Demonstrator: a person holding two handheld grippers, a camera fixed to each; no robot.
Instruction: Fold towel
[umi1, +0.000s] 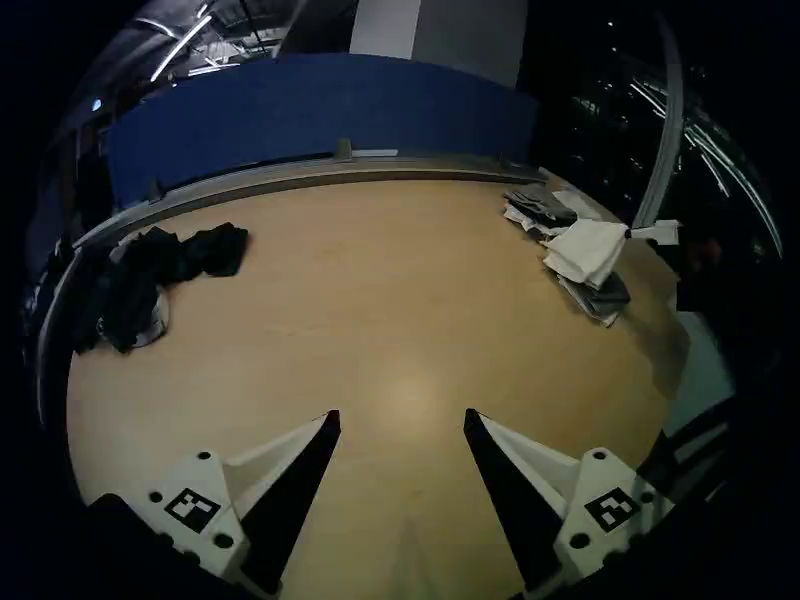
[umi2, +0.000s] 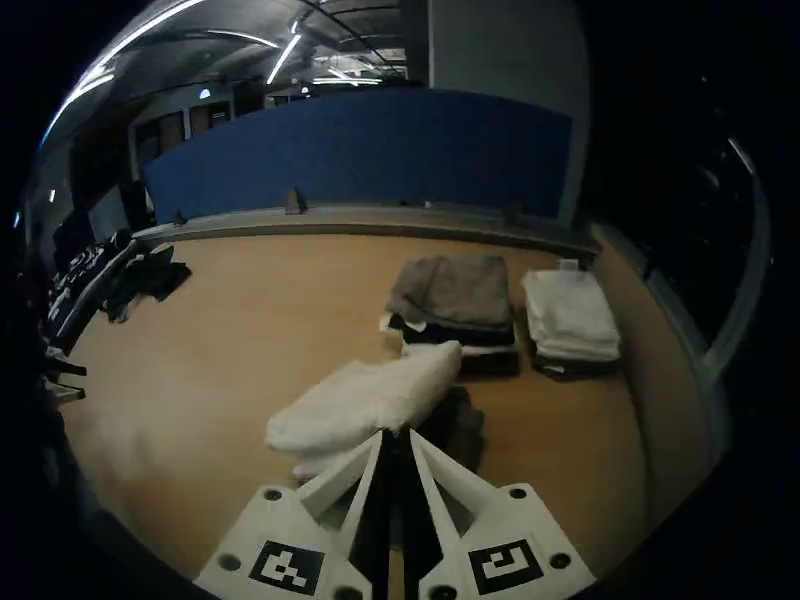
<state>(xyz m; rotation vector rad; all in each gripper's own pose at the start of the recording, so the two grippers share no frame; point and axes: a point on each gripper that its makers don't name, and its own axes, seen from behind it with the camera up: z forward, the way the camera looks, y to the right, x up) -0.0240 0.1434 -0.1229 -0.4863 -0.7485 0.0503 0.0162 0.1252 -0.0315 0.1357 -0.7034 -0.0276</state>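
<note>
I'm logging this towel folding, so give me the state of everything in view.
white towel: folded, lying partly over a dark grey towel.
left gripper: open, holding nothing.
right gripper: shut, tips at the white towel's edge.
grey-topped stack: folded, piled neatly.
white stack: folded, piled neatly.
dark cloths: crumpled, unfolded heap.

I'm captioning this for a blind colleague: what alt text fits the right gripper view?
The right gripper, fingers nearly closed, meets the near edge of a folded white towel on a wooden table. Behind it sit a grey-topped stack and a white stack of folded towels, before a blue partition.
</note>
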